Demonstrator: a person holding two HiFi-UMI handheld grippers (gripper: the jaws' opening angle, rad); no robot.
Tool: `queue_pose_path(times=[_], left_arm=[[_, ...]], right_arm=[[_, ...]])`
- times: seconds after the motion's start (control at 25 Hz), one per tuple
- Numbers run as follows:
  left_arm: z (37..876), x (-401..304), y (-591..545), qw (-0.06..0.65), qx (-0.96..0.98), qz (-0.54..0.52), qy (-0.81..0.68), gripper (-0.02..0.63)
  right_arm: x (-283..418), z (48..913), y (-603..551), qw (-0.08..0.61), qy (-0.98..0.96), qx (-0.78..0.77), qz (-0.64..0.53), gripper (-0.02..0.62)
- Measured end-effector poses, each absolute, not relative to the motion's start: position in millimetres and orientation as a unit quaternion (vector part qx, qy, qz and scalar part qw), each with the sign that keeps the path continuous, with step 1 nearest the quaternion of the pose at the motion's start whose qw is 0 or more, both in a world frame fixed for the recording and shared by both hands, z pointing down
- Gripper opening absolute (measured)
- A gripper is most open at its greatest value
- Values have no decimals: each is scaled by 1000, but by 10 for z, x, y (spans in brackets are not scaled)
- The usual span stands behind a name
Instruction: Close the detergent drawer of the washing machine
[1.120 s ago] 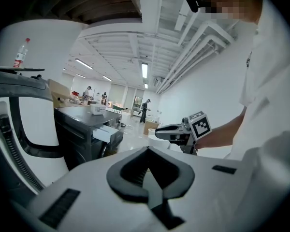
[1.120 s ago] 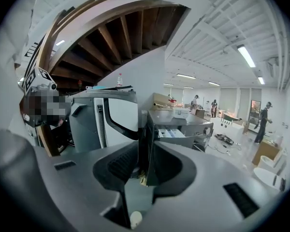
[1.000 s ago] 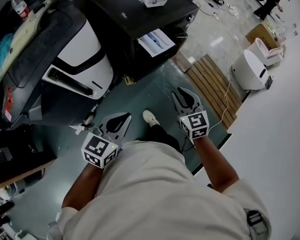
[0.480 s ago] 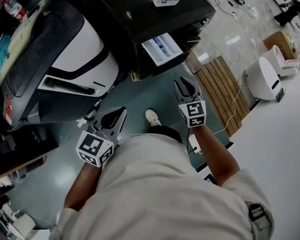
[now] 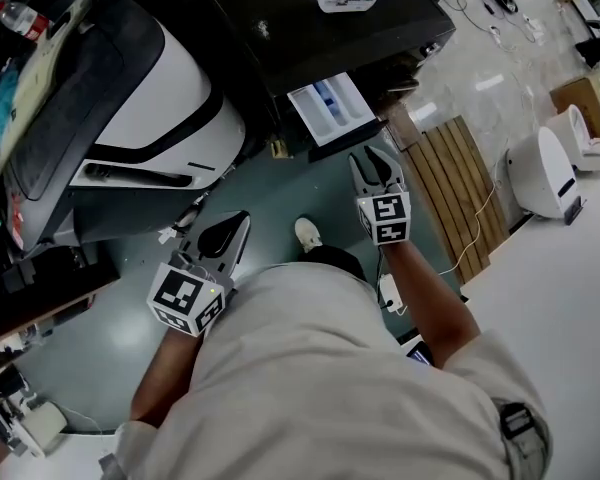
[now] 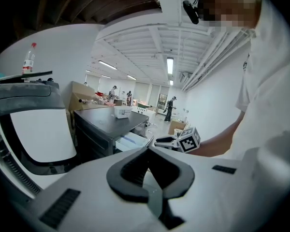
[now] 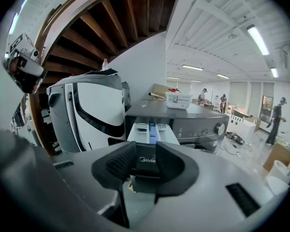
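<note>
Just before the detergent drawer [image 5: 332, 106], right gripper [image 5: 376, 163] outstretched, jaws opening, empty.

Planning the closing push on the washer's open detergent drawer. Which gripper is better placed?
Right. The right gripper sits just short of the detergent drawer, whose front shows between its opening fingers, nothing gripped. The left gripper hangs farther back and off to the side, fingers shut.

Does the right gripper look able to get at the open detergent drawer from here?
Probably yes: the right gripper, jaws opening and empty, points straight at the detergent drawer, nothing visible between them.
</note>
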State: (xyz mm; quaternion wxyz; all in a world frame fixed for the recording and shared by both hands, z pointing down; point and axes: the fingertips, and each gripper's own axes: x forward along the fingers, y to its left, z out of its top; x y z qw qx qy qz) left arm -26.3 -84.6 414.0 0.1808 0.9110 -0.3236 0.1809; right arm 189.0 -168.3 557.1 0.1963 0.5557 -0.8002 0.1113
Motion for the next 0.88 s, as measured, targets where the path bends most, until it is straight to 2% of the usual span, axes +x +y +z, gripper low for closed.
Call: queue_pose_path(times=[0.88], left_arm=[[4213, -236, -1148, 185, 889, 192, -372, -2]], right_arm=[[1891, 5835, -2066, 194, -803, 551, 116, 126]])
